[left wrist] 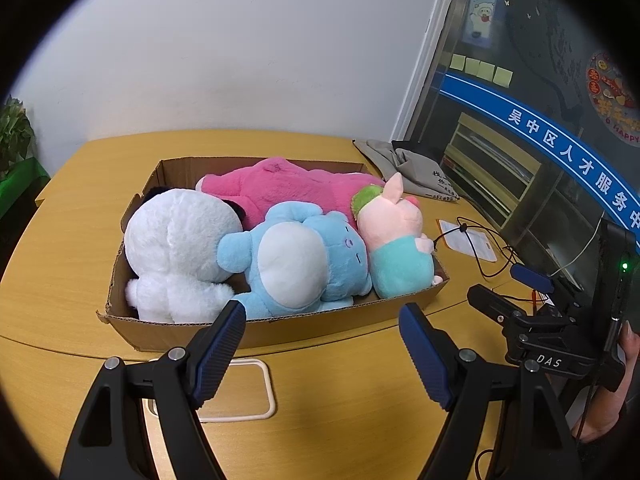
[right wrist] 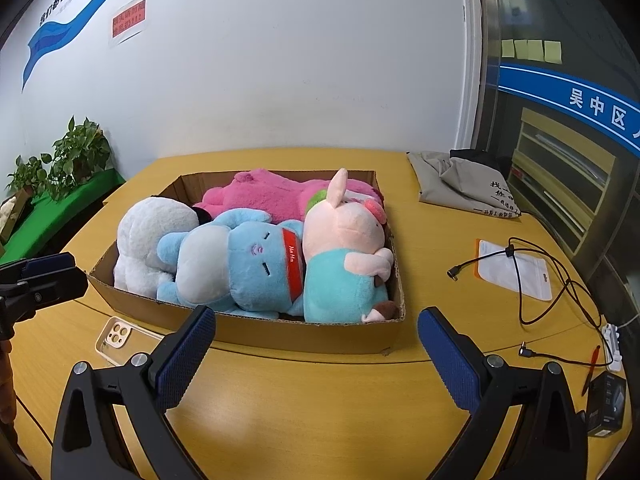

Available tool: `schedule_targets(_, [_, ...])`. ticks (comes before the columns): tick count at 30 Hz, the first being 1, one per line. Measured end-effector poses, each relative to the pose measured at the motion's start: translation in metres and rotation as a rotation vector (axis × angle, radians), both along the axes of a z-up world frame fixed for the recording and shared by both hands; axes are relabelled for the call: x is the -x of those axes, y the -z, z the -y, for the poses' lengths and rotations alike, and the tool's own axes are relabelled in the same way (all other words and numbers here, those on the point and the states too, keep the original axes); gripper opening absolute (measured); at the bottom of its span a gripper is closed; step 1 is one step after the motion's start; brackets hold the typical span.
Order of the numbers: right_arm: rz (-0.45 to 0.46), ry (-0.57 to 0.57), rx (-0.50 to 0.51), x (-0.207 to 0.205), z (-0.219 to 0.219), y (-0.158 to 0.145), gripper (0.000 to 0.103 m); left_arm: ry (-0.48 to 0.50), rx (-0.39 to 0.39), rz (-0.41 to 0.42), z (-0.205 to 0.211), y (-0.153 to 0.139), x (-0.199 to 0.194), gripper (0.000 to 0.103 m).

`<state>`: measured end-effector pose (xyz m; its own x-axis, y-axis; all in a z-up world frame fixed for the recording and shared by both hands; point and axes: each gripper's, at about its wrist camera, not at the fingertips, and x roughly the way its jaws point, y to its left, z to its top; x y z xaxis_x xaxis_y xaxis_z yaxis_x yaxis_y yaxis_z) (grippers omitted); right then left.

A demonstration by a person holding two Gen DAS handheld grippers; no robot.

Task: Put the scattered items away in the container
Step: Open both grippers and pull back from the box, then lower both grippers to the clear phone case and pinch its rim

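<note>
A shallow cardboard box [left wrist: 276, 330] [right wrist: 320, 332] sits on the yellow table and holds several plush toys: a white one [left wrist: 176, 248] [right wrist: 148, 236] at left, a blue one [left wrist: 304, 264] [right wrist: 244, 268] in the middle, a pink pig in a teal shirt [left wrist: 396, 232] [right wrist: 344, 236] at right, and a magenta one [left wrist: 288, 188] [right wrist: 272, 196] behind. My left gripper [left wrist: 322, 344] hovers open in front of the box's near wall, nothing between its fingers. My right gripper [right wrist: 316, 348] is open too, also just before the box. The other gripper shows at each view's edge.
A phone in a clear case [right wrist: 116, 338] [left wrist: 240, 392] lies on the table near the box's front left. At right are a white packet [right wrist: 516, 270], black cables [right wrist: 560, 288], a red pen [right wrist: 590, 368], a power strip [right wrist: 612, 346], a small black box [right wrist: 606, 404] and folded grey cloth [right wrist: 460, 178].
</note>
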<state>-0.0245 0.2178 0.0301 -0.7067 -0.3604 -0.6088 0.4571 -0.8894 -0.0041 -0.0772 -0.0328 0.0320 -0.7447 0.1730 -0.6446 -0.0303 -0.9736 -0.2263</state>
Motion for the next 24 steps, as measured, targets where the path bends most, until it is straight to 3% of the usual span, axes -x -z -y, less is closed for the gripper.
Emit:
schedule_targets(7, [0.015,-0.015,0.006,-0.004,0.002,0.004,0.103,-0.023,0.012,0.03,0.028,0.014,-0.021,0.079])
schedule_targets(11, [0.059,-0.096,0.004,-0.014,0.022,0.017,0.103,-0.076,0.016,0.082,0.064,0.036,-0.035,0.079])
schedule_targets(15, [0.16,-0.213,0.01,-0.029,0.068,0.047,0.103,-0.155,-0.021,0.16,0.108,0.067,-0.046,0.079])
schedule_targets(19, [0.27,-0.239,0.004,-0.033,0.112,0.085,0.099,-0.224,-0.06,0.239,0.144,0.101,-0.05,0.078])
schedule_targets(24, [0.301,-0.248,-0.037,-0.038,0.161,0.115,0.097,-0.227,-0.122,0.304,0.157,0.133,-0.044,0.077])
